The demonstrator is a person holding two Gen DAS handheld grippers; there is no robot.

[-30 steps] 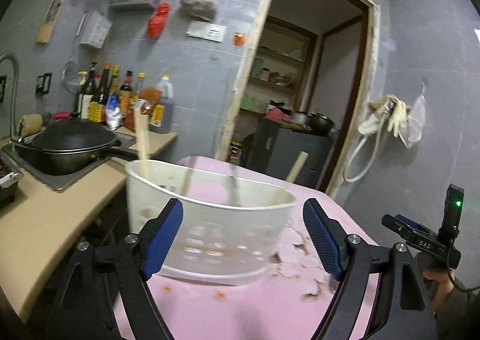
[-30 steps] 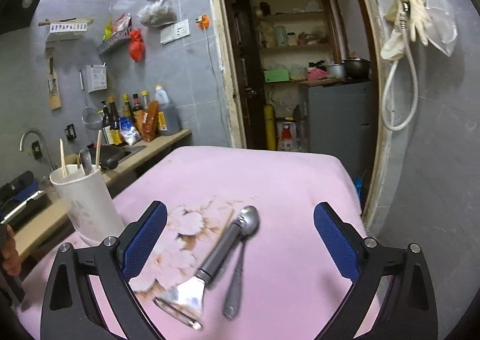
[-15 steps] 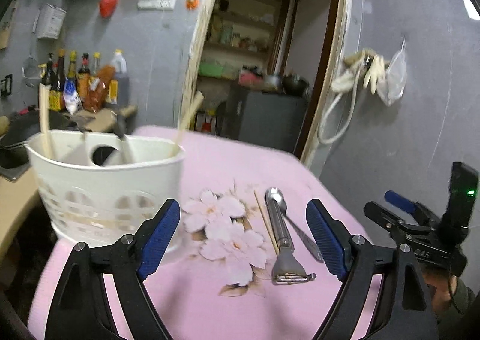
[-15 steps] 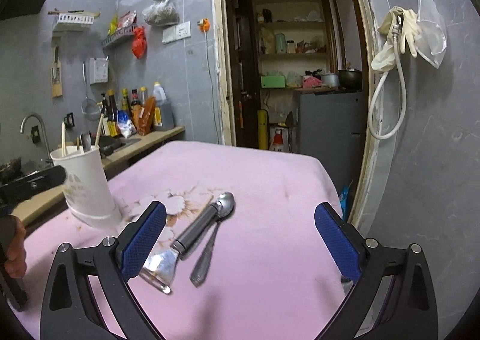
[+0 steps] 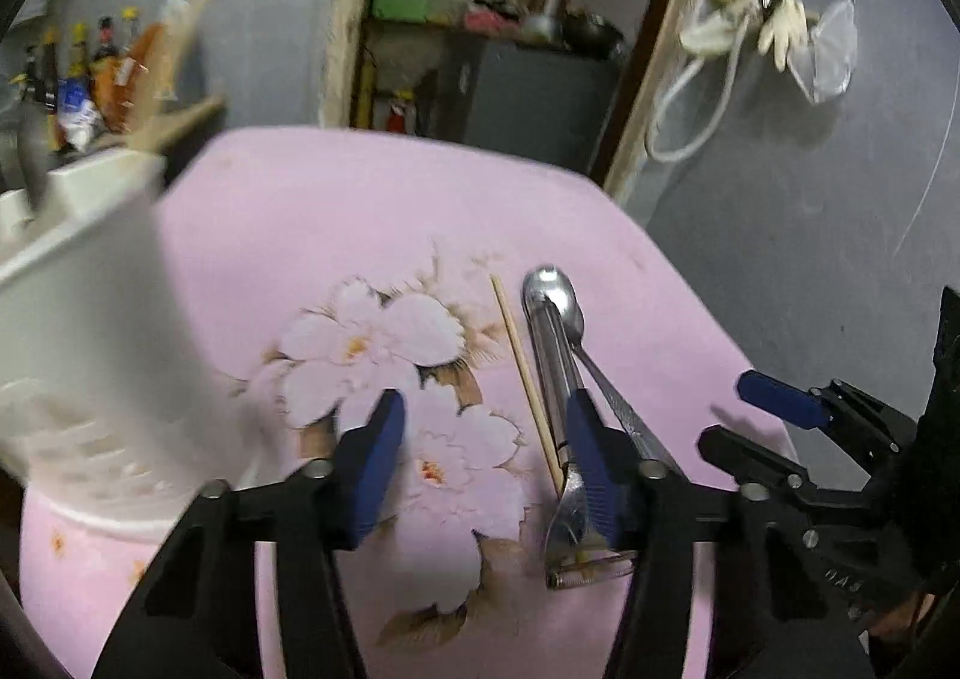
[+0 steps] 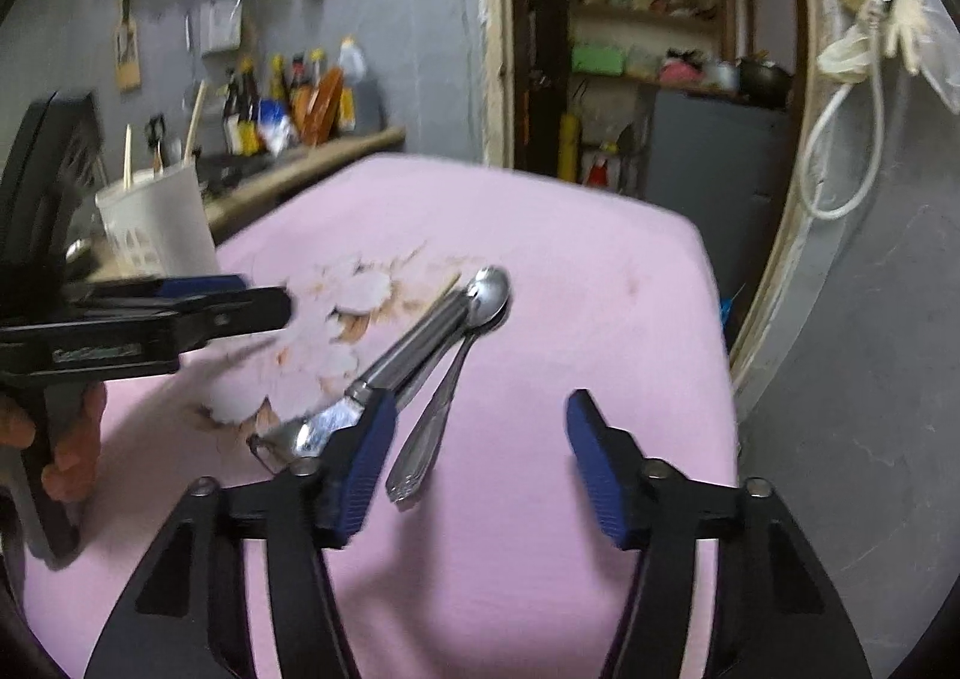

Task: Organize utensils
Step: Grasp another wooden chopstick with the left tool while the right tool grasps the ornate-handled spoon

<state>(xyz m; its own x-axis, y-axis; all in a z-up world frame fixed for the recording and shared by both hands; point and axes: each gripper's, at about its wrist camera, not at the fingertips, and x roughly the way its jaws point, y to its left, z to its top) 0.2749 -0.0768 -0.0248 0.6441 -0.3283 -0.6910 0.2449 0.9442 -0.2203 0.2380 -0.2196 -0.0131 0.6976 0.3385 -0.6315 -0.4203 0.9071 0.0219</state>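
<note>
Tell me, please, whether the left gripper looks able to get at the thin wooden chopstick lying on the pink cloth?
Probably yes: the left gripper is open above the thin wooden chopstick, nothing lying over it. The metal peeler close alongside could get pinched too.

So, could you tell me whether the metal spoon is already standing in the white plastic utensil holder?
No, the metal spoon lies flat on the pink tablecloth beside the metal peeler, apart from the white plastic utensil holder.
</note>
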